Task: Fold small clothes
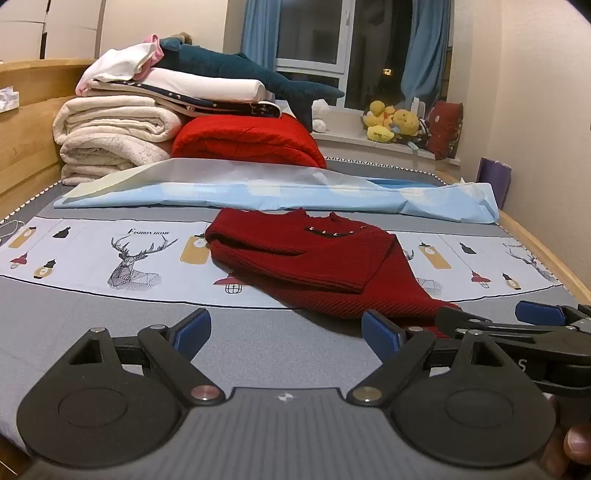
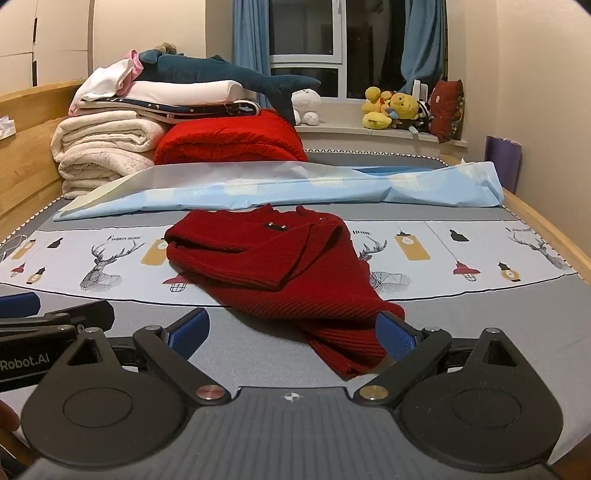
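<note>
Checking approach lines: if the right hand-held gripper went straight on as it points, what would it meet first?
Probably the near hem of the dark red sweater, lying just ahead between the open jaws of the right hand-held gripper; depth is uncertain.

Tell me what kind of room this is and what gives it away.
Most likely a bedroom at home. A wooden-framed bed fills the view, with folded blankets stacked at its head, and plush toys sit on the sill under a curtained window.

Before me: wooden bed frame (image 1: pixel 22 147), cream walls (image 1: pixel 535 92), dark window (image 2: pixel 306 33) with blue curtains (image 2: pixel 423 40), sill (image 2: pixel 369 133), white cupboard doors (image 1: pixel 48 26).
</note>
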Demonstrator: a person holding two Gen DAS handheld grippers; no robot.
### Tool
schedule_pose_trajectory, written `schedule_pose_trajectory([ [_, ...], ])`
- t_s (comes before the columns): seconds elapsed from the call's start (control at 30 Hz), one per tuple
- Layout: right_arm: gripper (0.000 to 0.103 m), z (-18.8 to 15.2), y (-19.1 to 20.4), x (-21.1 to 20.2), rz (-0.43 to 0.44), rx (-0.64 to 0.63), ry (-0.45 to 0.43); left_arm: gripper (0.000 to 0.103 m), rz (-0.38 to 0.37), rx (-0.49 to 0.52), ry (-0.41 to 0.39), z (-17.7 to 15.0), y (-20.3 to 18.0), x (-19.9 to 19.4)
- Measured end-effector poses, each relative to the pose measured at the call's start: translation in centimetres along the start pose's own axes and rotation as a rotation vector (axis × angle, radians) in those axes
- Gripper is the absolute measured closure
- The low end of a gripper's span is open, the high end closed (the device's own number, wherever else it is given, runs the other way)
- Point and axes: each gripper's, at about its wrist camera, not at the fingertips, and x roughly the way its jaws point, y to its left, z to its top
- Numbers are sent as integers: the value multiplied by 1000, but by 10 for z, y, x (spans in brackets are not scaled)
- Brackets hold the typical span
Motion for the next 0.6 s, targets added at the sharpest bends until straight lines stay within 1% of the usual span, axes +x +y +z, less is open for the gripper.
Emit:
schedule_pose_trajectory([
  [0.37,6,-1,0,1,-2,-1,5,11,1,-3,2,-2,3,-3],
  [0.4,6,-1,0,1,-2,-1,6,11,0,-3,2,-6,14,0],
  [0.43,6,-1,-1,2,-2,-1,7,11,1,-2,2,-7,17,0],
  [0.6,6,-1,0,2,-3,-3,7,11,1,-2,5,-3,10,-1],
])
